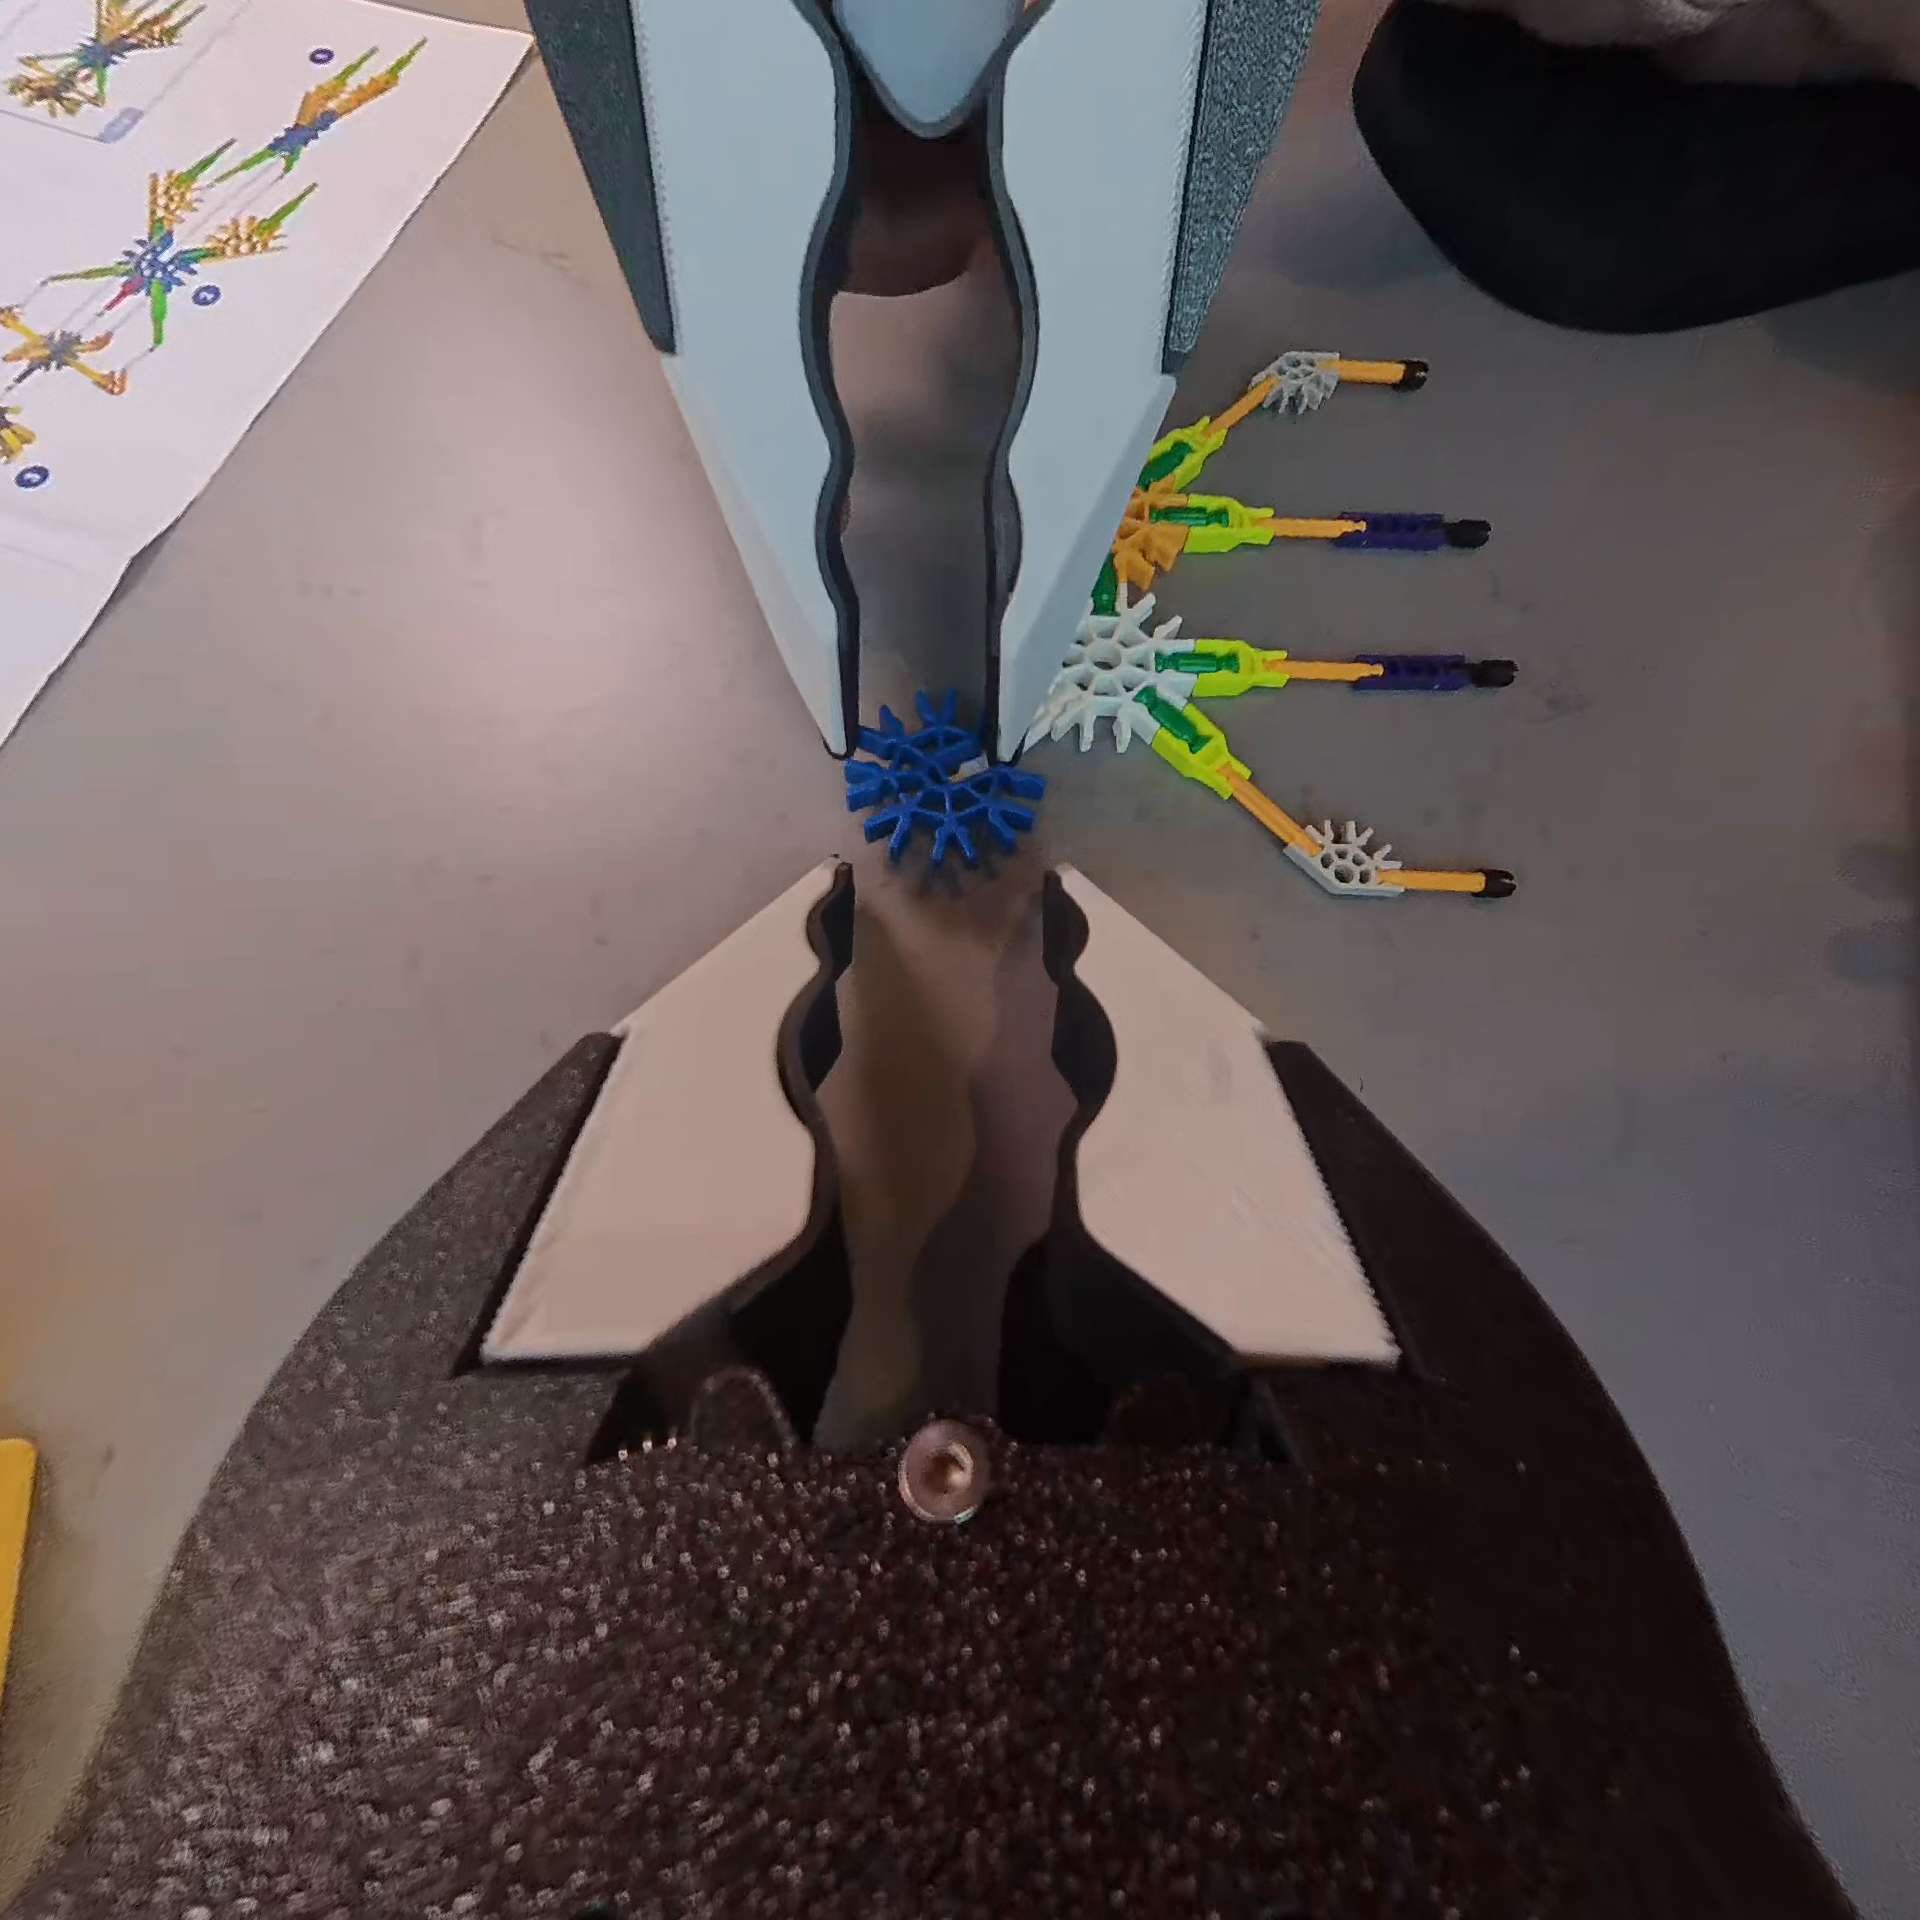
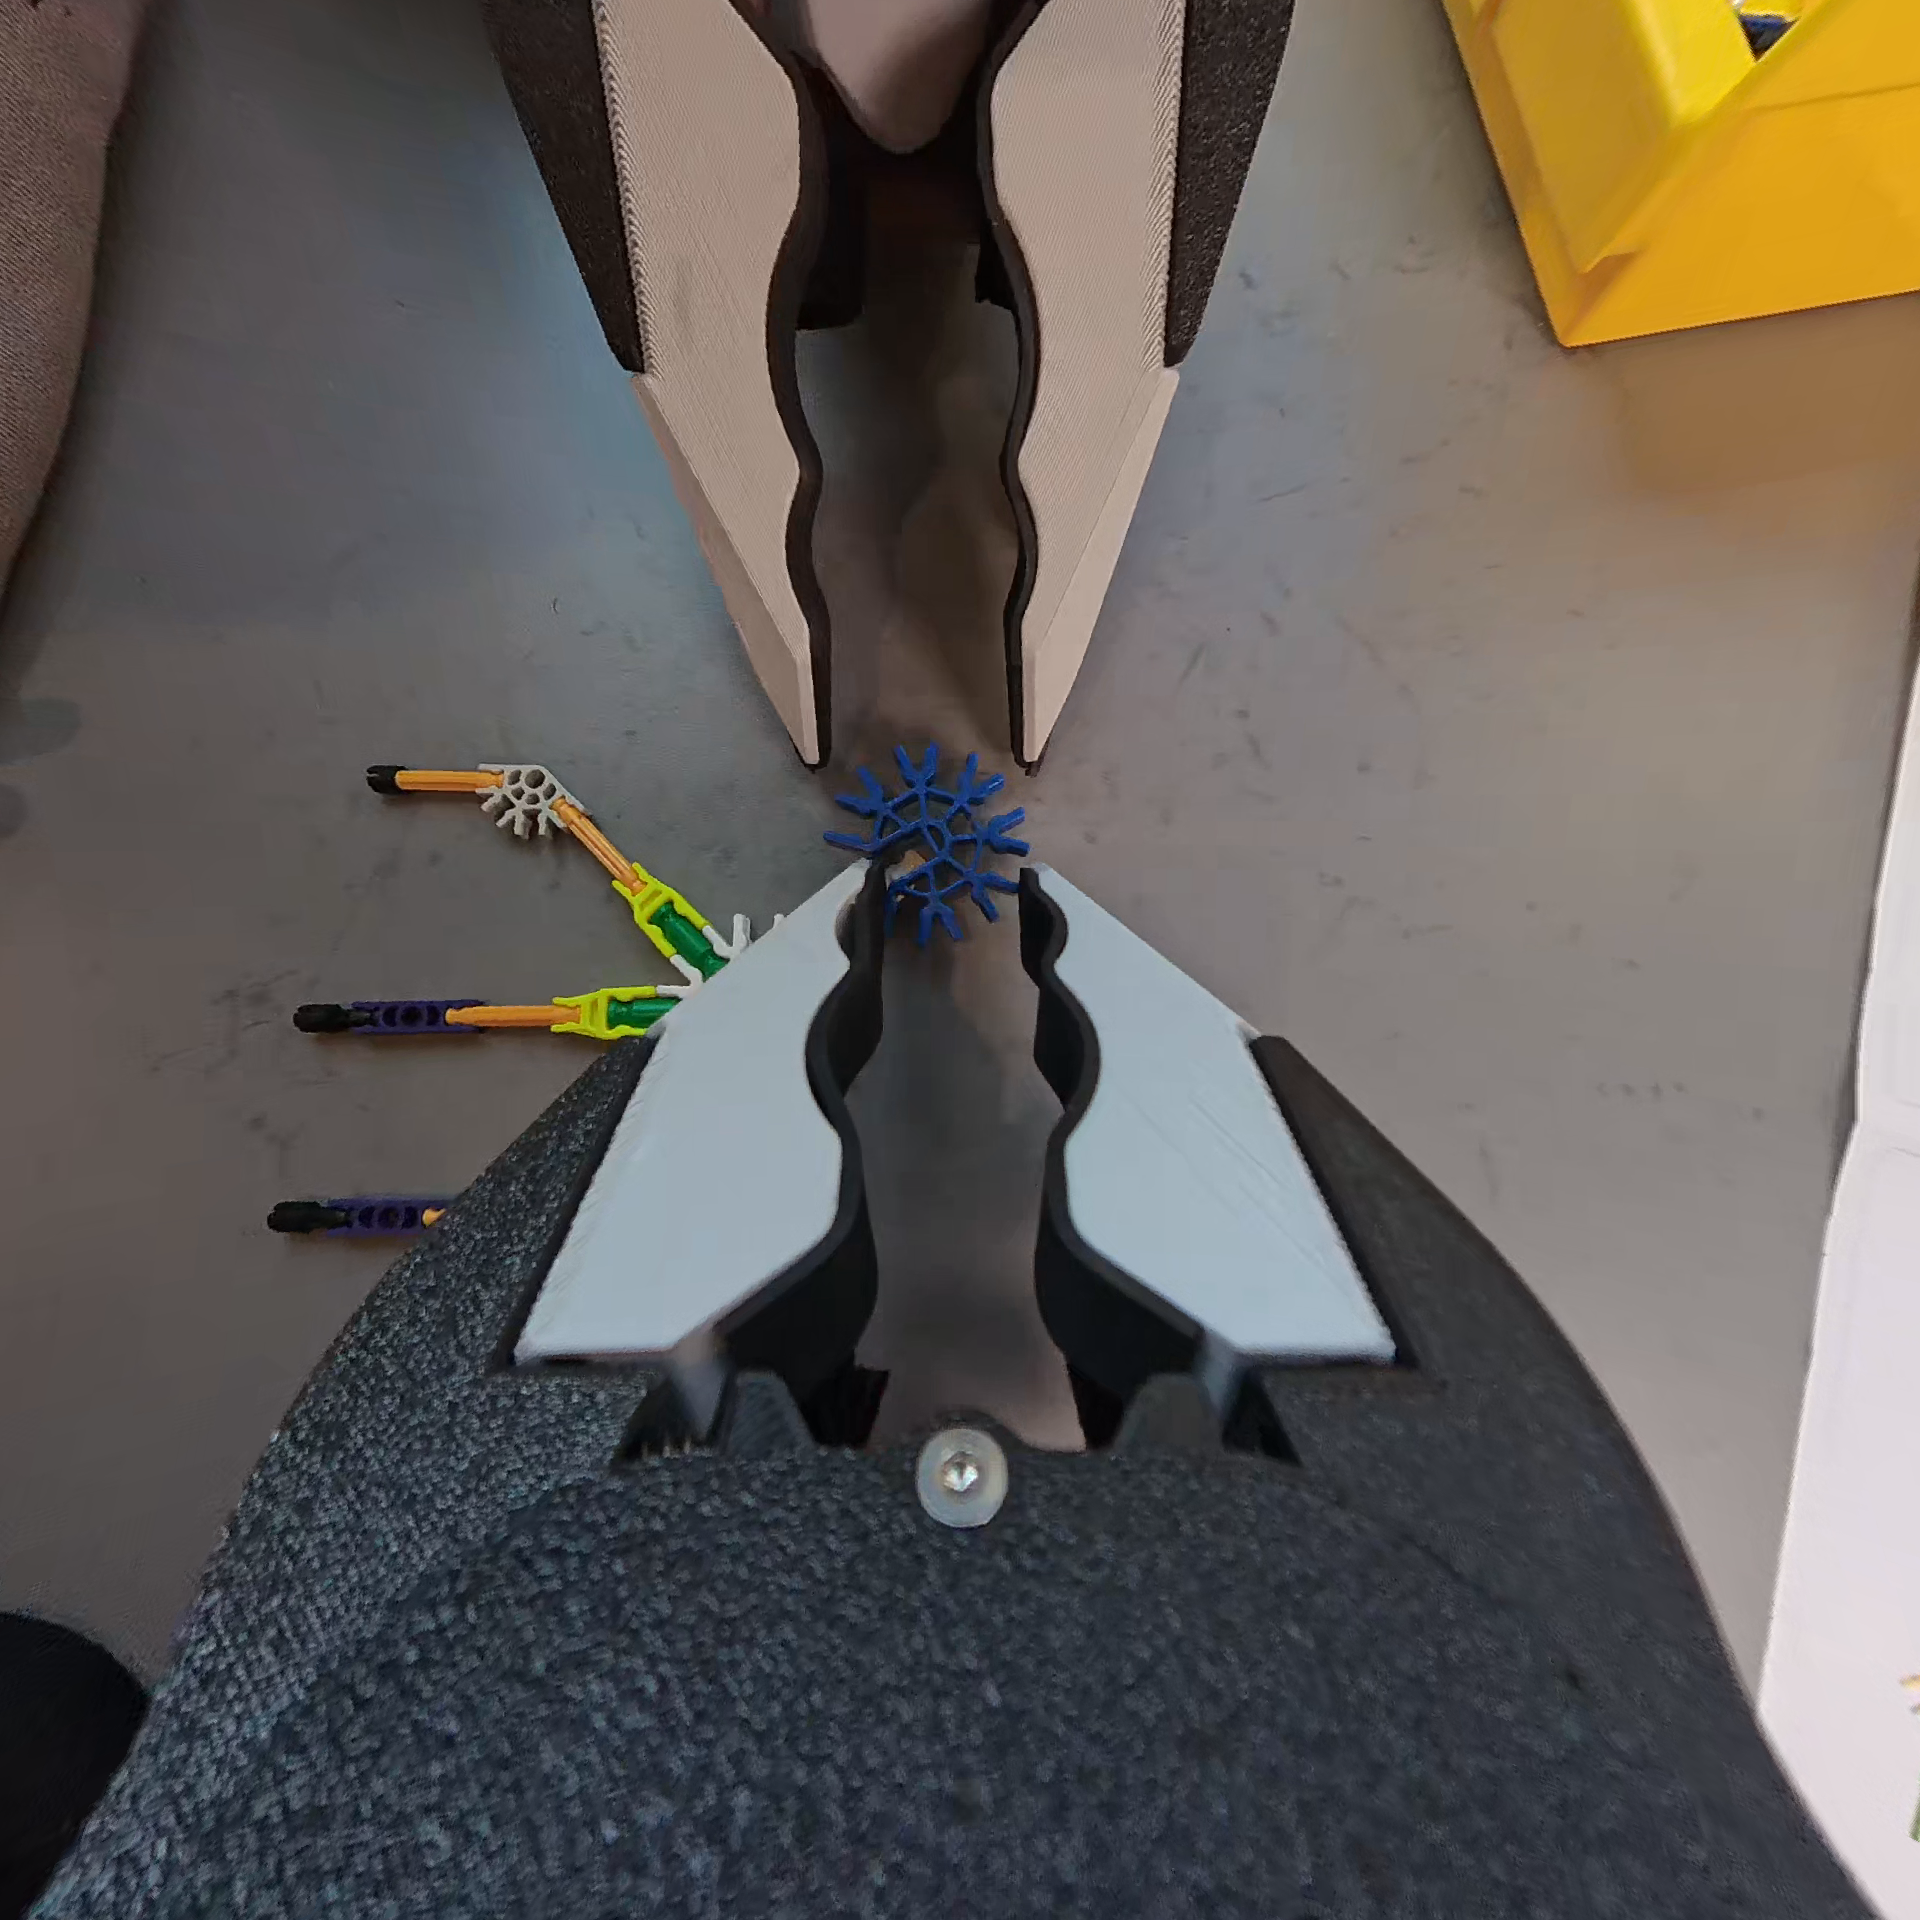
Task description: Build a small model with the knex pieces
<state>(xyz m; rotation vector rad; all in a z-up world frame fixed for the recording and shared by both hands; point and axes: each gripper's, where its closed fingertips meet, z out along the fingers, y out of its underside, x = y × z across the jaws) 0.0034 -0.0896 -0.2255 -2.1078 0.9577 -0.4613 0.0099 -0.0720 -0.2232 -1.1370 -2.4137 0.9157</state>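
Blue connectors (image 1: pixel 940 788) between two facing tools; right tool (image 1: pixel 920 750) touching

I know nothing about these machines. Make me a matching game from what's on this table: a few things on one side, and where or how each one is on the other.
Things:
1. blue star piece
2. bin
3. paper sheet
4. rod toy

Descriptions:
A. lies flat, printed with coloured drawings
B. sits between the tips of the right claw
C. fans out in orange rods on the grey table
D. plain yellow, at the far edge

Pairs: 1-B, 2-D, 3-A, 4-C
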